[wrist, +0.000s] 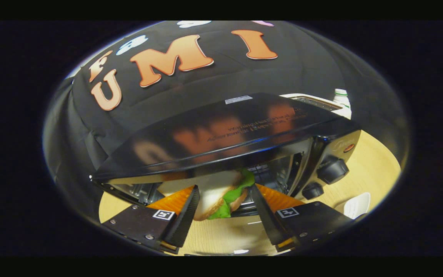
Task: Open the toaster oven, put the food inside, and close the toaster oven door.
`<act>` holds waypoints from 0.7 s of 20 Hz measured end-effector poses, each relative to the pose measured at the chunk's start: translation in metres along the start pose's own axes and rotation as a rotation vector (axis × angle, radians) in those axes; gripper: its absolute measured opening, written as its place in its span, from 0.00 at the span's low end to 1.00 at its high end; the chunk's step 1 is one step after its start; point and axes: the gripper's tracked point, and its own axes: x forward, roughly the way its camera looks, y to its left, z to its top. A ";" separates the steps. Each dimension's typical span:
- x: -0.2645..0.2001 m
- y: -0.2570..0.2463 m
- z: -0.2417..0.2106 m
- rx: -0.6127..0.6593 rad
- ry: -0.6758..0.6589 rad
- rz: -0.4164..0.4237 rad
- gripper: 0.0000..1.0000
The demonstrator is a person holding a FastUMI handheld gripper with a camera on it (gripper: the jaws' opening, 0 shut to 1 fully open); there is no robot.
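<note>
The black toaster oven stands just ahead of me on the wooden table, and I look down on its shiny top. Its front stands open, and the metal inside with a wire rack shows under the top's edge. A sandwich of pale bread, green lettuce and a brown filling hangs tilted between my fingers at the oven's mouth. My gripper is shut on it, one finger on each side. The sandwich's far end is hidden under the oven's top edge.
Two black knobs sit on the oven's right front panel. Behind the oven stand a white appliance and a white bottle. A white object lies on the table to the right of my fingers.
</note>
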 end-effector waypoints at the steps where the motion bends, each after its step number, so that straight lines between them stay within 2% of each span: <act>1: -0.006 -0.001 0.000 -0.008 0.003 0.002 0.82; 8: -0.063 -0.004 -0.020 -0.066 0.079 0.072 0.83; 14: -0.109 -0.002 -0.079 -0.162 0.207 0.139 0.83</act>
